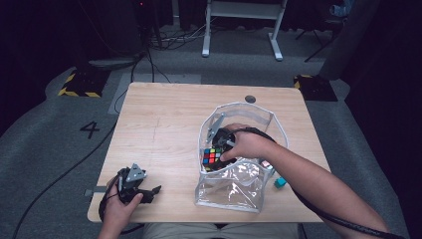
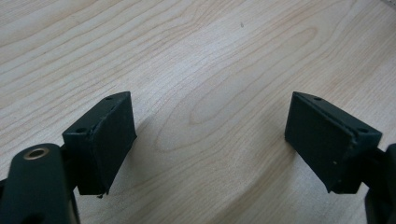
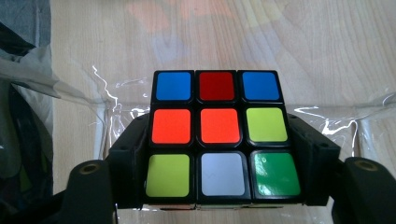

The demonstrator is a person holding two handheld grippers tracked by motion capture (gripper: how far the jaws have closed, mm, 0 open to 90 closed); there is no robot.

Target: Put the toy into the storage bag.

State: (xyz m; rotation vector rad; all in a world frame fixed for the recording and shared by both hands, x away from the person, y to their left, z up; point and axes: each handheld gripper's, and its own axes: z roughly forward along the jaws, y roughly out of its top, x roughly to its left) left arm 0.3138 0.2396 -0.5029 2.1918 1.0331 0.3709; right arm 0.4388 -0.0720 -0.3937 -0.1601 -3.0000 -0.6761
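Puzzle cube (image 3: 219,133) clamped between right claw (image 3: 219,163) jaws inside clear bag (image 1: 234,191)

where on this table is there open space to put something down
Bare wood spans the light wooden table left of the clear plastic pouch, above the left claw. It is crowded at the pouch, where the right claw holds the multicoloured puzzle cube.

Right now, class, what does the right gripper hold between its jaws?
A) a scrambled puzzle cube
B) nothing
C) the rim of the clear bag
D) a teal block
A: in the right gripper view the right gripper has its jaws pressed against both sides of the puzzle cube, inside the clear bag.
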